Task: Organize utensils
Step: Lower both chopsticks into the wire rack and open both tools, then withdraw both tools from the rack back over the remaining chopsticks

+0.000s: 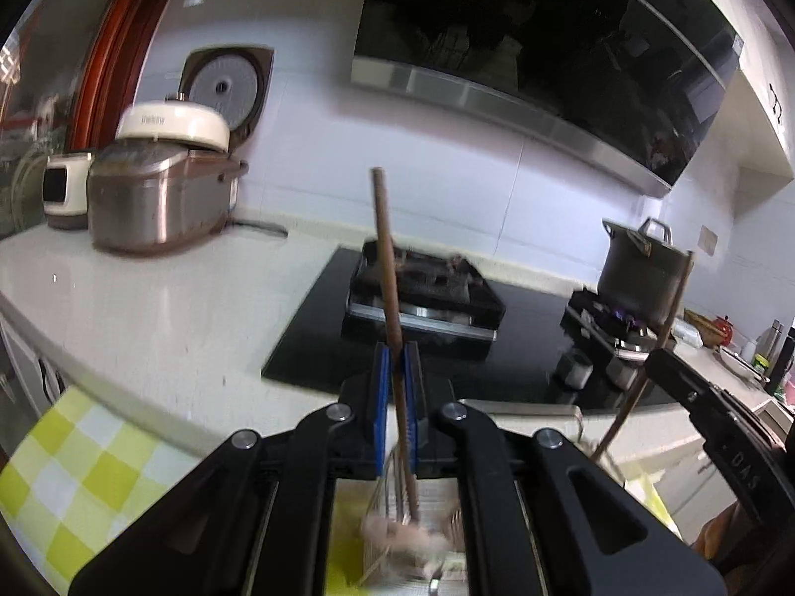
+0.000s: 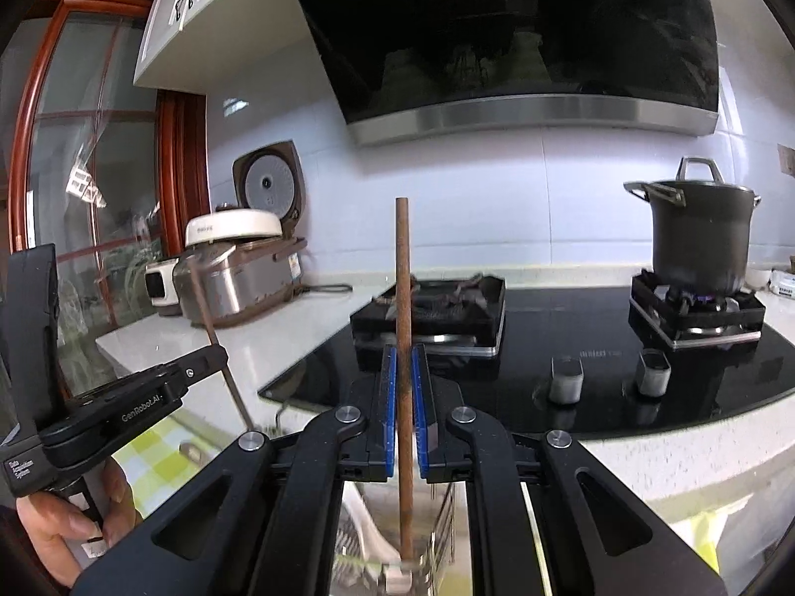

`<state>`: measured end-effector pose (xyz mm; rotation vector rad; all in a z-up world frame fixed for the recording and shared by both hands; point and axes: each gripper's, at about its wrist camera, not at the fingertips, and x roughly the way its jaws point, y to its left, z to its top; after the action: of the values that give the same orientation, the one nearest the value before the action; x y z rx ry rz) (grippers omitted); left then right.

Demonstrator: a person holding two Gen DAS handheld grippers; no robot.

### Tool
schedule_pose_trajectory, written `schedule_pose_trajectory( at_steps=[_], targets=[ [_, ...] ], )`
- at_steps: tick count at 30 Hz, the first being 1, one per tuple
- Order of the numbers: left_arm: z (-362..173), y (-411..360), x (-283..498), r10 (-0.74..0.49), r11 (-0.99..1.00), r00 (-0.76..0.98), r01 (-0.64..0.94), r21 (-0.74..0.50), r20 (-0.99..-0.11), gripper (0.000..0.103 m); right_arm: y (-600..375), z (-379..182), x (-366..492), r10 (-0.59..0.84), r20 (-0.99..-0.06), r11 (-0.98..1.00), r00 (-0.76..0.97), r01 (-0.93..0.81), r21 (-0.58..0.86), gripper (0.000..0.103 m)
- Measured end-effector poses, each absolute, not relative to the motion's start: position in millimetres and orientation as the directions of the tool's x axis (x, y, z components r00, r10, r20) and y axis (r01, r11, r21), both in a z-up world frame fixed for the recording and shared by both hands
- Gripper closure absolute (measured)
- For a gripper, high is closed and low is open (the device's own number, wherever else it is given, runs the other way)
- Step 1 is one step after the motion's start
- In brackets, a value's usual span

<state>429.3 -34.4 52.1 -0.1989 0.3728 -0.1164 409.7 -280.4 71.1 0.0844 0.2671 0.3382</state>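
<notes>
**Grip and position.** Left gripper (image 1: pixel 397 382) closed on the left stick (image 1: pixel 390 288), a brown shaft pinched between blue pads (image 1: pixel 381 387) and leaning slightly. Lower end down inside the wire basket (image 1: pixel 392 506), below the jaws. Right gripper (image 2: pixel 405 397) clamped in the same way on the right stick (image 2: pixel 403 318), held near vertical, tip low in what appears to be the same basket.

**Step in hand (a judgement).** Seating both sticks in the basket.
- Keep each shaft upright.
- Lower until the tip rests on the basket floor.
- Part the pads only a little, to avoid flicking the stick sideways.
- Keep the two grippers well apart, so that the shafts do not cross or catch the wire rim.

**Left wrist view.** Basket contents smeared by motion blur and impossible to name. Broad stretch of yellow checked cloth (image 1: pixel 74 472) to the left of the basket. Right gripper at the right edge, its stick slanting across the hob (image 1: pixel 521 308).

**Right wrist view.** Sharp look at the right stick's lower end, meeting a white piece (image 2: pixel 397 578) at the bottom of the frame. Person's left hand (image 2: pixel 64 521) plainly shown around the left gripper's handle.
</notes>
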Motion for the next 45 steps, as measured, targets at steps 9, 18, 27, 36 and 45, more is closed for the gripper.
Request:
schedule_pose_trajectory(
  at_steps=[9,18,27,36,45],
  targets=[
    [43,-32,414,-0.136,0.983,0.883,0.065,-0.169,-0.449,0.051,-277,64,391,0.314,-0.366,0.949,0.876,-0.298,0.101,0.032],
    [54,-2,362,-0.137,0.981,0.869,0.054,-0.184,-0.475,0.033,-303,78,335,0.289,-0.342,0.956,0.894,-0.25,0.156,0.032],
    [36,43,279,-0.09,0.992,0.855,0.032,-0.12,-0.511,0.005,-315,43,266,0.28,-0.407,0.957,0.869,-0.22,0.189,0.031],
    [-21,49,217,-0.054,0.998,0.796,0.064,-0.005,-0.603,0.005,-308,-19,233,0.264,-0.557,0.957,0.788,-0.143,0.251,0.024],
    [-67,42,198,-0.077,0.997,0.719,0.077,-0.031,-0.691,0.005,-260,-71,231,0.262,-0.701,0.965,0.664,-0.183,0.188,0.027]
  ],
)
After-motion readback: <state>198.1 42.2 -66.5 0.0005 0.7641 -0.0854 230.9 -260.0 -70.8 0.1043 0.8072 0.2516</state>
